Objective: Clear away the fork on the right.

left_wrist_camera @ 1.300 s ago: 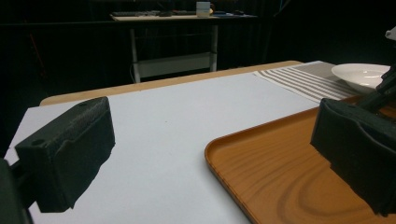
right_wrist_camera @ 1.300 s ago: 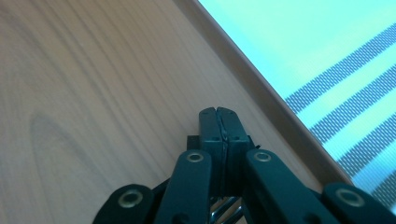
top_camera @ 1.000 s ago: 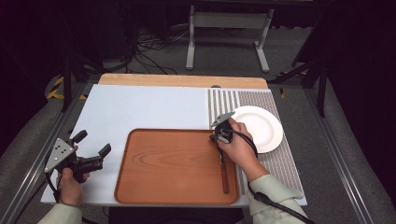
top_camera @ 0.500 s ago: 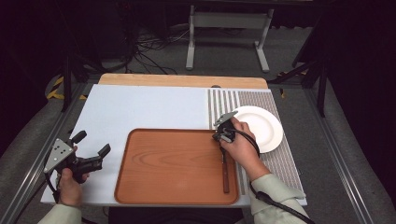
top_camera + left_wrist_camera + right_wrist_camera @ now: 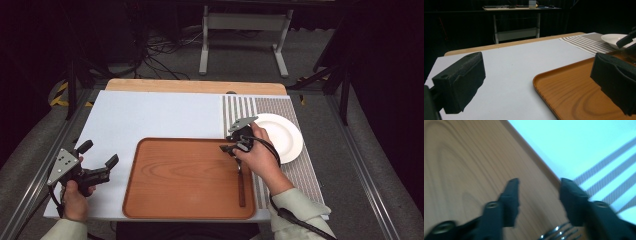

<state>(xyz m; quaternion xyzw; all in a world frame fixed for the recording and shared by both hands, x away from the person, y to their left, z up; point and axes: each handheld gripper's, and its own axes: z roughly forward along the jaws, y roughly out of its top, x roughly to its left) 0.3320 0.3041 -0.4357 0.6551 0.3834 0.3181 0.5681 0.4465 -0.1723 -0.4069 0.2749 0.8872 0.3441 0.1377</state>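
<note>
Change: your right gripper [image 5: 231, 148] barely shifts in a second, jaws parted, empty, above fork [image 5: 240, 181] tines | fork lies lower right on tray [image 5: 170, 175], likely just released | left gripper [image 5: 97, 155] wide open, idle, lower left.

Fork [image 5: 240, 181] in tray [image 5: 175, 175] at right edge, plate [image 5: 285, 135] right behind
</note>
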